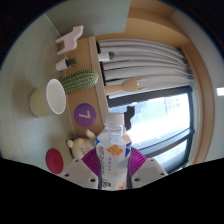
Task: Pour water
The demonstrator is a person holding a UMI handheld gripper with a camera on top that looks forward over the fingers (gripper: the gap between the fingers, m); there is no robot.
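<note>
A clear plastic water bottle [112, 150] with a white and orange label stands between my fingers, its cap pointing ahead. My gripper [112, 166] is shut on it, and both magenta pads [92, 160] press against the label's sides. Beyond the bottle and to its left, a white cup [47, 98] with a pale yellow-green inside rests on the wooden table [98, 62]. The whole scene appears turned sideways, so the gripper is rolled over with the bottle. I see no water flowing.
Near the cup are a green cactus-like object [80, 79], a purple disc marked 7 [84, 114], a small beige figure [75, 147], a red object [55, 157] and a pink-and-white item [70, 40]. A curtained window [150, 85] fills the right.
</note>
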